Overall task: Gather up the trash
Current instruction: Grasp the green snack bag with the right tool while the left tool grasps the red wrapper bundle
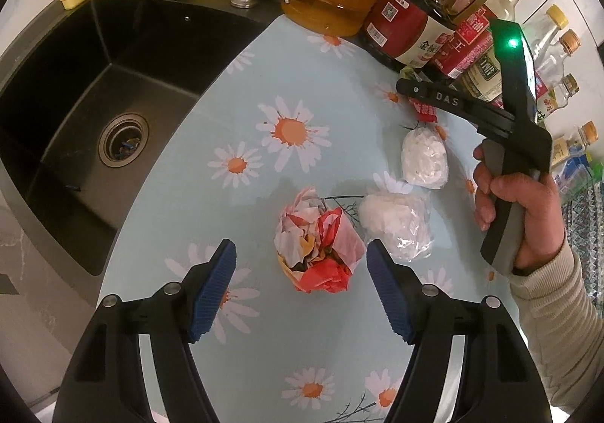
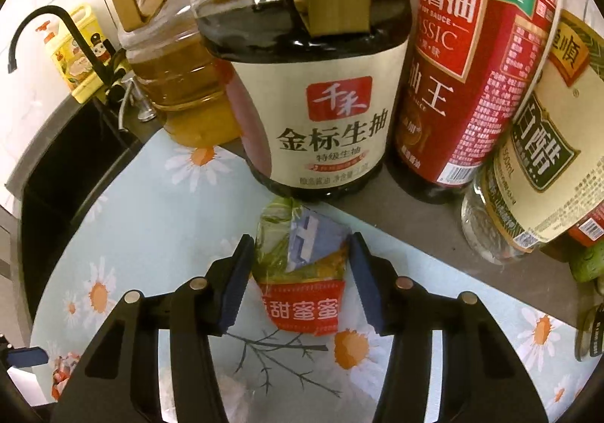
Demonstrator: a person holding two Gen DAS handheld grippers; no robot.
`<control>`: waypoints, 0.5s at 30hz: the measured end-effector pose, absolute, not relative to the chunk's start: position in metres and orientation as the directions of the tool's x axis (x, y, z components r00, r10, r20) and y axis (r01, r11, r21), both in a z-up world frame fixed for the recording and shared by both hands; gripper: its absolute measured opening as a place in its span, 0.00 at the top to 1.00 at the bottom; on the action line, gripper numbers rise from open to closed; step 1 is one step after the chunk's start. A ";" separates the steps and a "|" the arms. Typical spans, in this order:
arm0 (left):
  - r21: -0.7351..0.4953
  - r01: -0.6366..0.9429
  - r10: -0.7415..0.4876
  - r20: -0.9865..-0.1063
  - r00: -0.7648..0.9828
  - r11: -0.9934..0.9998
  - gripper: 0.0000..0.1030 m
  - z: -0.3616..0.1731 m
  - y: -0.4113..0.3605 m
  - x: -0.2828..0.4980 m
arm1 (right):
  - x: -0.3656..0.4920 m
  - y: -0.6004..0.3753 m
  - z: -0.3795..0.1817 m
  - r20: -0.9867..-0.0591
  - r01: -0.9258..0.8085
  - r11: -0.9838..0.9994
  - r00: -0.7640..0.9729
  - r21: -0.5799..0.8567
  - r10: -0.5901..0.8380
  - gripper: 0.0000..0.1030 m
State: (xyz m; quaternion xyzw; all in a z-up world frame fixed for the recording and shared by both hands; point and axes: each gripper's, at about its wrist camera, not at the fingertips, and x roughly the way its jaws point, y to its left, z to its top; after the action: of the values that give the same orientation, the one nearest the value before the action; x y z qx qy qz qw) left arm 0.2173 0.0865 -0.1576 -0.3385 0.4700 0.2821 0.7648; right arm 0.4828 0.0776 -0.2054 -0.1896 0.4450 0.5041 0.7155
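Right gripper, jaws spread, brackets a wrapper reading 甜蜜蜜 at frame bottom; left gripper gapes; 金标生抽 bottle above.

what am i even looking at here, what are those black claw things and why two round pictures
There is no robot: a person holds a two-finger gripper in each hand, each with a fisheye camera looking along its fingers, hence the round pictures.

The left camera shows the open left gripper over a daisy-print mat beside a black sink. Ahead of its fingers lies a red and white crumpled wrapper, with two white plastic wads further right. The person's right hand appears there too.

The right camera shows the right gripper straddling a red and green snack packet in front of sauce bottles. Its fingers sit at the packet's sides; a firm grip isn't clear.
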 end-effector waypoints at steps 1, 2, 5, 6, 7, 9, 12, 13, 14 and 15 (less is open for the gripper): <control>-0.251 -0.749 0.114 -0.910 0.399 0.613 0.33 -0.158 0.087 0.218 | 0.482 0.077 -0.204 -0.826 -0.890 0.418 0.093 0.182 0.556 0.50; -0.251 -0.749 0.114 -0.910 0.399 0.614 0.33 -0.158 0.087 0.218 | 0.480 0.074 -0.202 -0.823 -0.891 0.414 0.089 0.186 0.562 0.50; -0.251 -0.744 0.110 -0.910 0.399 0.619 0.33 -0.159 0.087 0.221 | 0.480 0.062 -0.193 -0.811 -0.890 0.410 0.085 0.199 0.579 0.50; -0.251 -0.741 0.110 -0.910 0.400 0.623 0.33 -0.160 0.087 0.222 | 0.481 0.056 -0.189 -0.807 -0.888 0.409 0.080 0.209 0.585 0.50; -0.248 -0.736 0.110 -0.909 0.401 0.630 0.33 -0.160 0.087 0.224 | 0.482 0.051 -0.186 -0.804 -0.884 0.409 0.068 0.227 0.591 0.50; -0.228 -0.730 0.116 -0.915 0.387 0.644 0.33 -0.162 0.085 0.229 | 0.484 0.039 -0.181 -0.799 -0.870 0.408 0.029 0.276 0.601 0.50; -0.193 -0.721 0.124 -0.924 0.361 0.665 0.33 -0.166 0.084 0.235 | 0.480 0.011 -0.173 -0.789 -0.858 0.414 0.018 0.303 0.614 0.50; -0.177 -0.719 0.131 -0.927 0.351 0.672 0.34 -0.169 0.084 0.236 | 0.479 0.005 -0.170 -0.788 -0.854 0.417 0.015 0.310 0.616 0.50; -0.165 -0.722 0.144 -0.927 0.346 0.672 0.34 -0.169 0.084 0.236 | 0.478 -0.004 -0.169 -0.786 -0.849 0.423 0.013 0.318 0.617 0.50; -0.158 -0.727 0.155 -0.926 0.343 0.668 0.37 -0.170 0.085 0.236 | 0.477 -0.013 -0.168 -0.786 -0.843 0.430 0.014 0.323 0.618 0.50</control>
State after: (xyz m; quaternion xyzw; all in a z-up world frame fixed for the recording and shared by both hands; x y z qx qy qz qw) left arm 0.2362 0.0846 -0.1704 -0.2886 0.4957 0.2875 0.7670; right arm 0.4766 -0.0127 -0.1675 -0.1195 0.4715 0.5203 0.7019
